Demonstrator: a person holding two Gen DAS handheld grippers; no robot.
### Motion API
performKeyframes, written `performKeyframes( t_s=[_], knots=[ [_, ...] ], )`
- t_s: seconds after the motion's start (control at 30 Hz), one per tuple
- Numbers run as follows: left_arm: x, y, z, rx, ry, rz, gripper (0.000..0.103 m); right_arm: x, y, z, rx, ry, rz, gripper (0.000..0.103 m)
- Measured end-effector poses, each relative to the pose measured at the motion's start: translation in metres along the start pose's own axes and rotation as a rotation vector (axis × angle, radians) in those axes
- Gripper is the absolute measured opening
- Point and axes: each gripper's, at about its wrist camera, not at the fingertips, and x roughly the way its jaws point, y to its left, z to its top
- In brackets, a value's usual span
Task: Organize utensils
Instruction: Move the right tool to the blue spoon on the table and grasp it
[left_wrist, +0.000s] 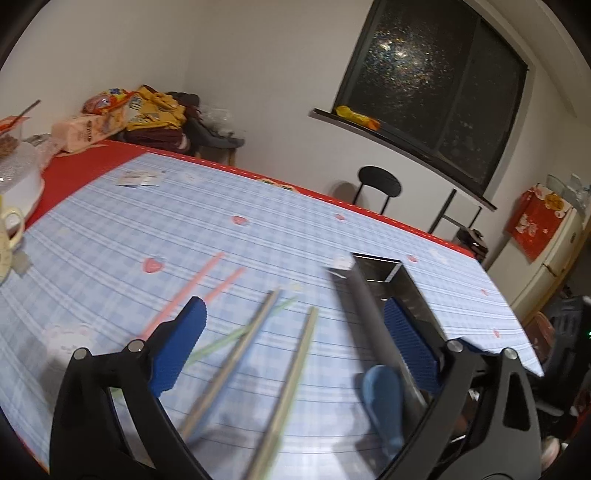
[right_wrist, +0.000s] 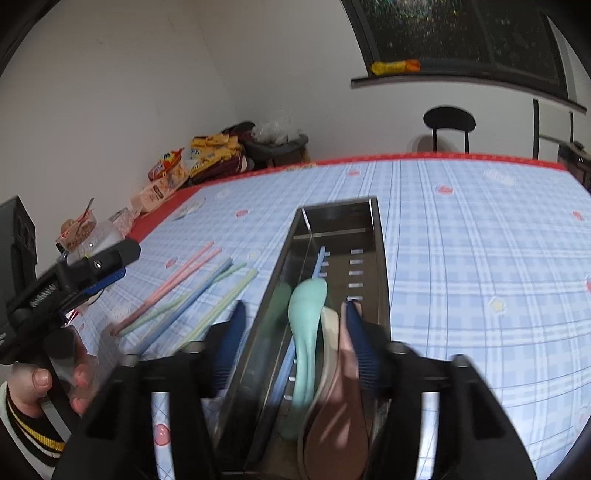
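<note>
Three spoons (right_wrist: 306, 321) sit in the tray (right_wrist: 380, 258), chopsticks (right_wrist: 177, 288) wait on the desk (right_wrist: 480, 258), both claws wide, left claw (left_wrist: 295, 332), right claw (right_wrist: 295, 332).

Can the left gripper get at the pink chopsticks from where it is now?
Probably yes. The left gripper is open above the tablecloth, and the pink chopsticks lie bare just ahead of its left finger, with nothing on them; the metal holder sits off to the other side.

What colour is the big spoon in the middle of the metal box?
Mint green spoon, seen best in the right wrist view, lying in the metal box.
</note>
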Motion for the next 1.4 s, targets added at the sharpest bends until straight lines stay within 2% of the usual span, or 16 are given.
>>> performKeyframes(
  t_s=[0.03, 0.13, 0.4, 0.5, 0.7, 0.8, 0.97, 1.0, 1.07, 1.13, 1.2, 1.33, 1.4],
  knots=[
    [0.000, 0.003, 0.000, 0.000, 0.000, 0.012, 0.097, -0.002, 0.001, 0.001, -0.006, -0.009, -0.014, 0.085],
    [-0.002, 0.016, -0.001, -0.005, 0.003, 0.046, 0.097, -0.004, 0.006, 0.001, -0.034, -0.026, -0.060, 0.096],
    [-0.012, 0.047, -0.002, 0.037, 0.017, 0.117, 0.097, 0.003, 0.015, -0.001, -0.099, -0.028, -0.166, 0.097],
    [-0.020, 0.055, -0.001, 0.076, 0.017, 0.116, 0.097, 0.000, 0.019, -0.002, -0.110, -0.042, -0.188, 0.097],
    [-0.032, 0.066, -0.002, 0.256, 0.024, 0.050, 0.097, -0.028, 0.035, -0.005, -0.062, -0.132, -0.186, 0.097],
    [-0.033, 0.070, -0.003, 0.305, 0.038, 0.006, 0.097, -0.046, 0.048, -0.012, -0.063, -0.187, -0.198, 0.097],
    [-0.028, 0.069, -0.010, 0.396, 0.076, -0.122, 0.097, -0.055, 0.058, -0.031, -0.002, -0.147, -0.160, 0.097],
    [-0.027, 0.067, -0.012, 0.412, 0.079, -0.130, 0.097, -0.055, 0.060, -0.033, 0.002, -0.135, -0.152, 0.095],
    [-0.023, 0.066, -0.014, 0.448, 0.092, -0.164, 0.097, -0.054, 0.068, -0.041, -0.006, -0.101, -0.143, 0.083],
    [-0.021, 0.069, -0.016, 0.469, 0.109, -0.219, 0.097, -0.054, 0.082, -0.047, -0.034, -0.065, -0.149, 0.065],
    [-0.018, 0.073, -0.015, 0.475, 0.110, -0.248, 0.097, -0.052, 0.094, -0.054, -0.055, -0.033, -0.154, 0.054],
    [-0.014, 0.087, -0.011, 0.404, 0.124, -0.314, 0.097, -0.040, 0.114, -0.067, -0.076, 0.057, -0.168, 0.039],
    [-0.015, 0.094, -0.009, 0.368, 0.124, -0.335, 0.097, -0.032, 0.119, -0.073, -0.076, 0.107, -0.183, 0.038]
  ],
)
